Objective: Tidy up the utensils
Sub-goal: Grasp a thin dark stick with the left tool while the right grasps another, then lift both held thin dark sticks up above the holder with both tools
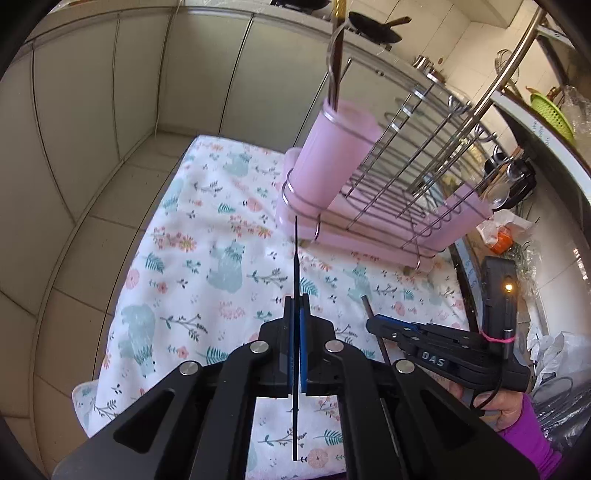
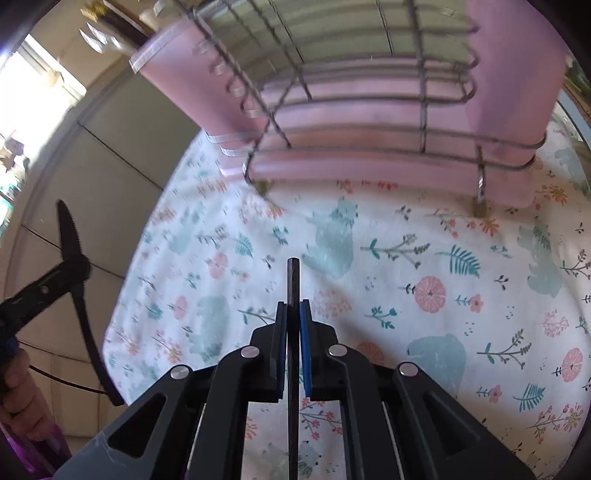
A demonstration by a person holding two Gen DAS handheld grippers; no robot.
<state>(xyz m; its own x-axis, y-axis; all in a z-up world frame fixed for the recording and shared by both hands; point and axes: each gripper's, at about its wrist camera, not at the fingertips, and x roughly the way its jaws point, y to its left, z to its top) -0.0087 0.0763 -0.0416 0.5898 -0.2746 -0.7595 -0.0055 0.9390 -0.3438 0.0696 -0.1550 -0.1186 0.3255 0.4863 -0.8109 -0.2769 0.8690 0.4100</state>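
My left gripper (image 1: pixel 296 299) is shut on a thin black serrated knife (image 1: pixel 296 258), seen edge-on, blade pointing toward the rack. It also shows in the right wrist view (image 2: pixel 68 236) at the left. My right gripper (image 2: pixel 294 304) is shut on a dark slim utensil handle (image 2: pixel 293 280); it shows low right in the left wrist view (image 1: pixel 373 321). A pink utensil cup (image 1: pixel 336 155) hangs on the wire dish rack (image 1: pixel 417 166) and holds a few utensils (image 1: pixel 336 66). Both grippers hover over the floral cloth, short of the rack.
The floral cloth (image 1: pixel 207 258) covers the counter under the pink drip tray (image 2: pixel 369 162). Tiled wall lies left. A black pan (image 1: pixel 373 27) sits behind. A green basket (image 1: pixel 550 110) and bags lie at the right.
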